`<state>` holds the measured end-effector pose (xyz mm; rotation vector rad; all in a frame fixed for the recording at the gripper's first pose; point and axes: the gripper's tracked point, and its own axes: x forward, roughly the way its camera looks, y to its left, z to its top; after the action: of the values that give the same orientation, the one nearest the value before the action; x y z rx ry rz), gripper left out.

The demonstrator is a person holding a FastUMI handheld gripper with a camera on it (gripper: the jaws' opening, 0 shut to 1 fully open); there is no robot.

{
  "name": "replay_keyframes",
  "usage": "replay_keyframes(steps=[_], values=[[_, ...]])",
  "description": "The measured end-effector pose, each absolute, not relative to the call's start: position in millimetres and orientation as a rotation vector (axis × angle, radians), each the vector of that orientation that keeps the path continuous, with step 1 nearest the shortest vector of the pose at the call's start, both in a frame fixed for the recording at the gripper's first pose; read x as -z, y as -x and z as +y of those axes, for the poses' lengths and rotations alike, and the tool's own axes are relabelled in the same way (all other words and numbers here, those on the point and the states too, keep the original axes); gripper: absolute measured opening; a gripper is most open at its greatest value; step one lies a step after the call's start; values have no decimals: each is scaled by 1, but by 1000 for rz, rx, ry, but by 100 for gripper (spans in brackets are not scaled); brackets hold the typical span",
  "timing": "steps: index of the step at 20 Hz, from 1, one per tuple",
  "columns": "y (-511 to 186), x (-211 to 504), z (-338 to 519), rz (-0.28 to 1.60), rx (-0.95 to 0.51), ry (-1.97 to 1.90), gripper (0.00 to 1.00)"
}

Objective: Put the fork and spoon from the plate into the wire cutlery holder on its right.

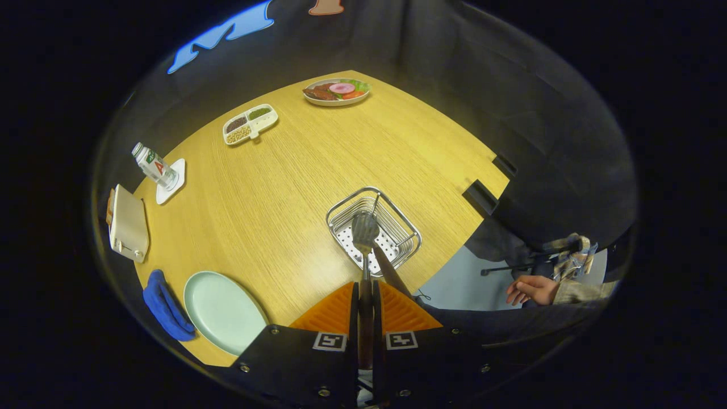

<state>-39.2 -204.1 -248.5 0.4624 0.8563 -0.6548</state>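
Gripper [366, 295] clenched on a utensil handle, both fingers pressing it between them. Head [364, 229] of that utensil hung over the wire cutlery holder [375, 230], just ahead of the fingertips at 12 o'clock. Looked like the fork from the slotted end, but too blurred to be sure. A second dark handle [392, 272] leaned out of the holder toward 5 o'clock, so judged one piece already in; head hidden, could not tell which. Thin upright rod inside the holder at 12 o'clock, identity unclear.

Plate [222, 311] sat at 8 o'clock of the holder, well apart, nothing visible on it. Blue cloth [164, 307] touching the plate's 9 o'clock rim.

Step judged: lowering and release, last piece.

For doing it well:
- Kept head centred over the perforated floor, not over the rim wires.
- Lowered until the tip was well below the rim before opening.
- Steered clear of the leaning handle at 5 o'clock; contact could tip the holder.
- Opened slowly, then withdrew straight back toward 6 o'clock.

Risk: holder near the table [295, 170] edge at 4 o'clock; any sideways shove could slide it off. A person's hand [531, 289] rested off the table at 3 o'clock, out of the path.
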Motion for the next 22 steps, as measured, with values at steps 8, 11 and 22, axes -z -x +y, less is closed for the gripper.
replay_keyframes(steps=[8,11,22], values=[[42,227,-212,787,649,-378,92],[38,220,-209,755,631,-351,92],[9,110,-205,302,518,-200,92]])
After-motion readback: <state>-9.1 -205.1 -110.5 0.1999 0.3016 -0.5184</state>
